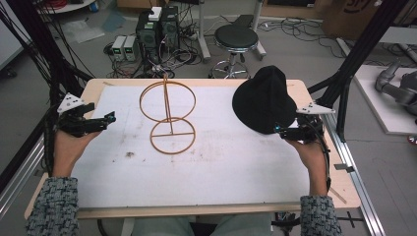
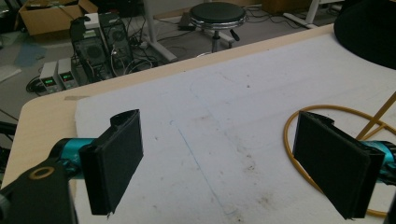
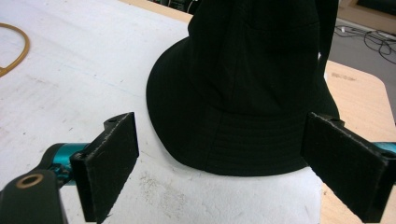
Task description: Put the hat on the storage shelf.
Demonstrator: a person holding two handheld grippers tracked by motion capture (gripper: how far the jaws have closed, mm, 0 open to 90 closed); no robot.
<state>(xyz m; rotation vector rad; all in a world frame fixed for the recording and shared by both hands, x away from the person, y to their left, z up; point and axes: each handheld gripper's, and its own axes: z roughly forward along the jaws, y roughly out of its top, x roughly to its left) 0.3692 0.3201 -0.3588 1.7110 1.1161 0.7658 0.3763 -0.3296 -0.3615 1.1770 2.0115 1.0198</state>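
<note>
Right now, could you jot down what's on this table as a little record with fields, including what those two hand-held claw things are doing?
Surface: wooden table covered by a white, scuffed mat
Middle item: orange wire stand made of two rings on a post, upright
Right item: black fabric bucket hat, resting crown up on the mat
Left gripper: open, held over the mat's left edge, apart from the stand
Right gripper: open, at the hat's brim, not closed on it
Behind table: black round stool

One black hat (image 1: 263, 98), one wire stand (image 1: 168, 116), two claws.
</note>
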